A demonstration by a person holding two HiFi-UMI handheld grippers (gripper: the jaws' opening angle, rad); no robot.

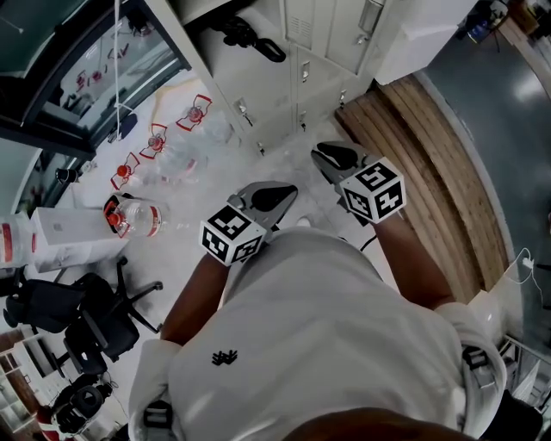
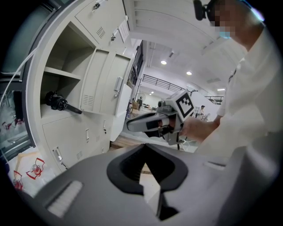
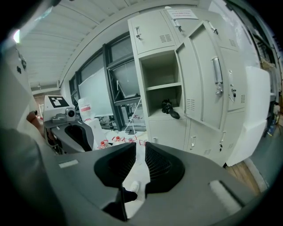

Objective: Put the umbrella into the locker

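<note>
Left hand-held gripper (image 2: pixel 143 146) and right hand-held gripper (image 3: pixel 140 145) are pressed together, empty. Umbrella (image 3: pixel 170 108) lies on open locker (image 3: pixel 143 88) lower shelf (image 3: pixel 157 116), door (image 3: pixel 203 79) swung wide. Top notice (image 3: pixel 182 13): unreadable.

Umbrella (image 1: pixel 250 39) lies in open locker (image 1: pixel 323 52) compartment, 12 o'clock from person. L gripper (image 1: pixel 280 194) & R gripper (image 1: pixel 331 155) side by side before it. Bottles (image 1: pixel 133 215) on floor, 9 o'clock.
</note>
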